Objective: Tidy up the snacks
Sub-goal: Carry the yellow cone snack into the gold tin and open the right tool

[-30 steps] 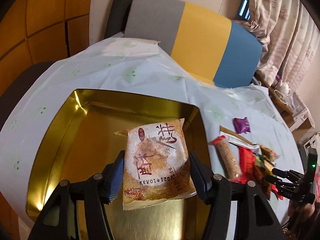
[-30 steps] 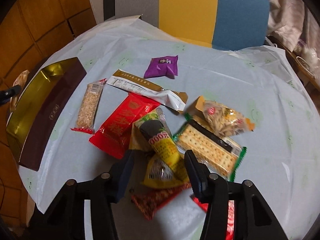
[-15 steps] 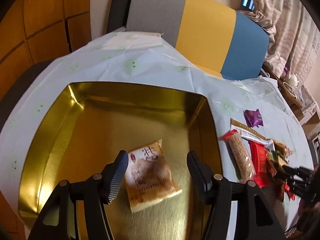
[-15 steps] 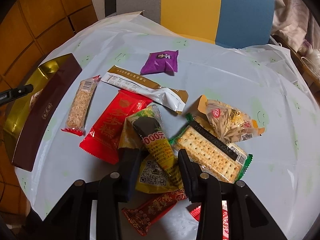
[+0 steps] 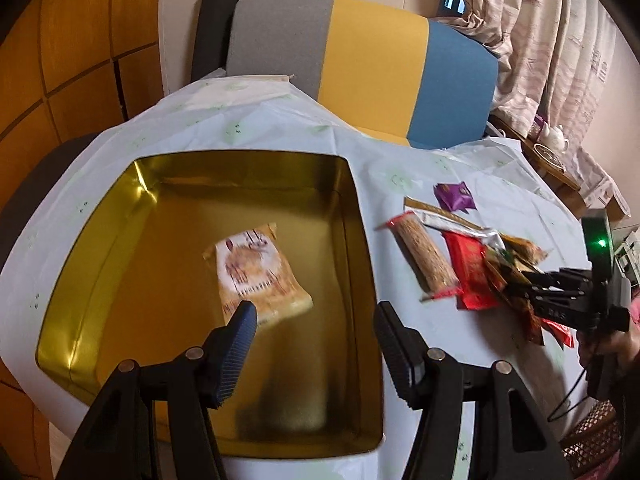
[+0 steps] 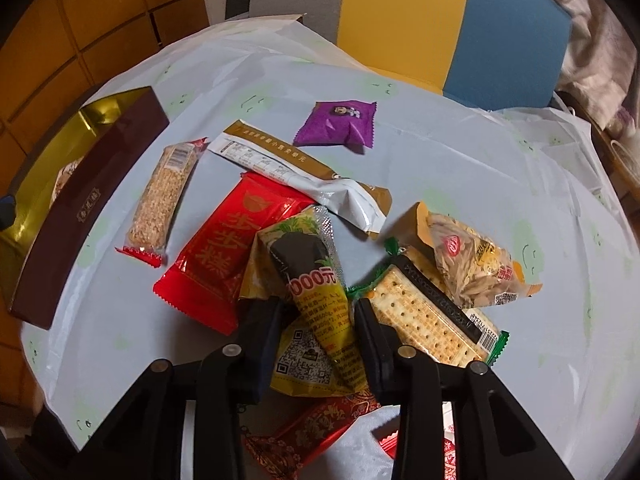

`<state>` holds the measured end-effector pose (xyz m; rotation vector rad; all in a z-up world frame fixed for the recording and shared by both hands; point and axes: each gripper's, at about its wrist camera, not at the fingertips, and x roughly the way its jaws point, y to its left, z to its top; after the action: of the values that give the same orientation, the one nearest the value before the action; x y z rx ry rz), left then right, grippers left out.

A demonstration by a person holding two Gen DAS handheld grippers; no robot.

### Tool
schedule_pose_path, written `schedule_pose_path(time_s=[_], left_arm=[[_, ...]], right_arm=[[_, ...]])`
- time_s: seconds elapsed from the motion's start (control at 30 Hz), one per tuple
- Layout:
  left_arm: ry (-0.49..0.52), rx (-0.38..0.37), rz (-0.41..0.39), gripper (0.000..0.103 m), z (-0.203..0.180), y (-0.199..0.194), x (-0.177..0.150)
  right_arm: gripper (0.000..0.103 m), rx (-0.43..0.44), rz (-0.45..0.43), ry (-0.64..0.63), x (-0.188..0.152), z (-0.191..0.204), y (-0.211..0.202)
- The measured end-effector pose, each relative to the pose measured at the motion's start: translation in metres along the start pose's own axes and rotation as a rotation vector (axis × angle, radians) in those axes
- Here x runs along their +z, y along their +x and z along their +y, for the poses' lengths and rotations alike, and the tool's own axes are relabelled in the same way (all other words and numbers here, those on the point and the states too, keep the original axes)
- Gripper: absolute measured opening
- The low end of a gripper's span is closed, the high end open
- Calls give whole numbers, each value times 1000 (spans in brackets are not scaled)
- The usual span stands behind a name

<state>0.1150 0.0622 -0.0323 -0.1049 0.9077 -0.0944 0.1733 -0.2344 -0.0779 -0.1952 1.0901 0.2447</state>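
Note:
A gold tin box stands on the table's left side; a pale cake packet lies flat inside it. My left gripper is open and empty above the tin's near right part. A pile of snacks lies to the right. My right gripper has its fingers on either side of a yellow cone-shaped packet in that pile, with gaps showing, so it is open. The right gripper also shows in the left wrist view, low over the pile.
Around the cone packet lie a red packet, a sesame bar, a white-and-brown stick pack, a purple packet, a cracker pack and a seed bag. A striped chair stands behind the table.
The left gripper opened and dropped the cake packet into the tin, then drew back and to the right. The right gripper moved down onto the pile, around the yellow cone packet.

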Motion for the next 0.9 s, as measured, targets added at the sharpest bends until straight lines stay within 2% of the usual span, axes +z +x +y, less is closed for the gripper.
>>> schedule_pose_path(time_s=[0.13,0.33,0.57,0.7,0.9], left_arm=[[4,-16,8,62,-5,-4,-10],[18,-26,2,62,-12,-11,-19],[11,-25,-3,62,-10,-17,-28],[-9,-11,-13,62,-2,-22,-33],[-51,-1,-30,62,14,-30,-36]], right_arm=[[22,-22,-14,26,-4,1,-6],[20,-35,-36,76,-13,2,-19],[20,30,-103,215,-17,4,-40],[20,140,-136,278,-13,16,-54],[20,274,-169,270,6,66,-63]])
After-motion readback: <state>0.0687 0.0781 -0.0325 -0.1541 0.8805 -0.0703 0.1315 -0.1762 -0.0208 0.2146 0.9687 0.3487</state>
